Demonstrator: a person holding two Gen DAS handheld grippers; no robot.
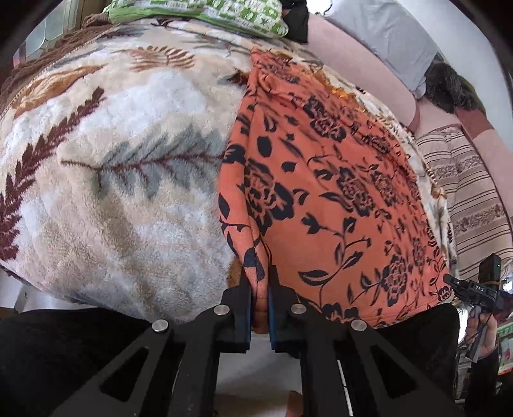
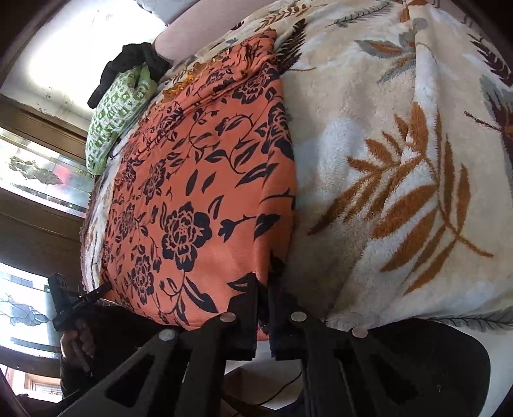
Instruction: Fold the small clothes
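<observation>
An orange garment with black flowers [image 1: 336, 179] lies spread flat on a fluffy leaf-patterned blanket [image 1: 112, 160]. My left gripper [image 1: 259, 288] is shut on the garment's near left corner, cloth pinched between the jaws. My right gripper [image 2: 263, 285] is shut on the garment [image 2: 198, 192] at its near right corner. The right gripper also shows in the left wrist view [image 1: 449, 282] at the garment's other near corner, and the left gripper shows in the right wrist view [image 2: 102, 288] the same way. The far end of the garment is bunched.
A green and white patterned pillow [image 1: 205, 12] and a dark cloth [image 2: 134, 64] lie at the far end of the blanket [image 2: 400, 160]. A striped cushion [image 1: 465, 192] and pink sofa back [image 1: 352, 48] are beside it. Windows [image 2: 38, 179] stand on the left.
</observation>
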